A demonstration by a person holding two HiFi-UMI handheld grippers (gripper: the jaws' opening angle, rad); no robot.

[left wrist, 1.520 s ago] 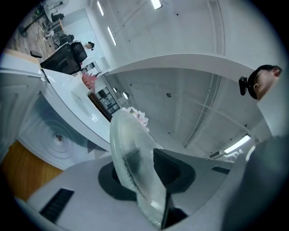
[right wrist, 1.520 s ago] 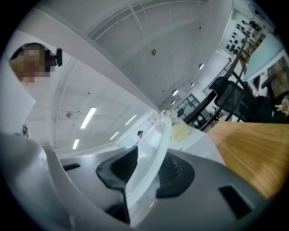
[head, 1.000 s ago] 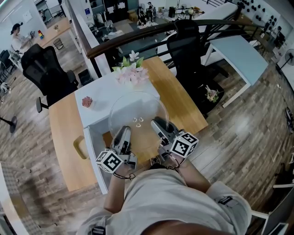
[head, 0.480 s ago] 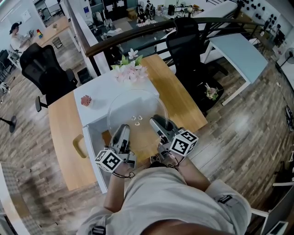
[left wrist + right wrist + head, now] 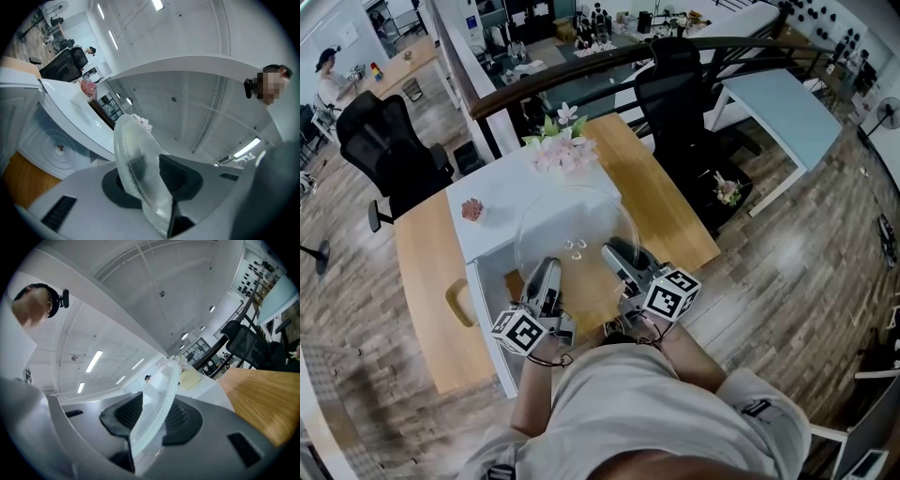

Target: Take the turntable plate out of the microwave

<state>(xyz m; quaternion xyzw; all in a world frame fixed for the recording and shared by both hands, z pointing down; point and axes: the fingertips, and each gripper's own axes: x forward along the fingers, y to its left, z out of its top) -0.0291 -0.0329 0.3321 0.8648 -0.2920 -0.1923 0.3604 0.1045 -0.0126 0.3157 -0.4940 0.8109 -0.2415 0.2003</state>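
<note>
**Head view.** You hold the turntable plate (image 5: 575, 217) out in front of you, roughly level, over the front of the white microwave (image 5: 499, 192) on the wooden table (image 5: 420, 281). It is a clear, round glass disc with 3 small raised nubs near its middle. The left gripper (image 5: 546, 279) is clamped on its near rim at the left and the right gripper (image 5: 615, 255) at the right. The glass is so clear that its far edge is hard to trace against the white top. Most of the microwave's opening is hidden under the plate and your grippers.

**Left gripper view.** Here you see the plate (image 5: 133, 157) almost edge-on, a thick, frosted-looking rim standing between the 2 jaws. Both ribbed pads (image 5: 172, 174) press against the glass, so this gripper (image 5: 151, 174) is closed on the plate. The microwave's cavity (image 5: 51, 145) shows at the left, well apart from the plate. The plate's lower end runs down into the gripper body, where it cannot be followed.

**Right gripper view.** The plate (image 5: 161, 397) again shows as a thin, pale, tilted edge. The right gripper (image 5: 151, 414) has its dark pads (image 5: 127, 411) shut on it from both sides. The far rim fades into the bright background.
</note>
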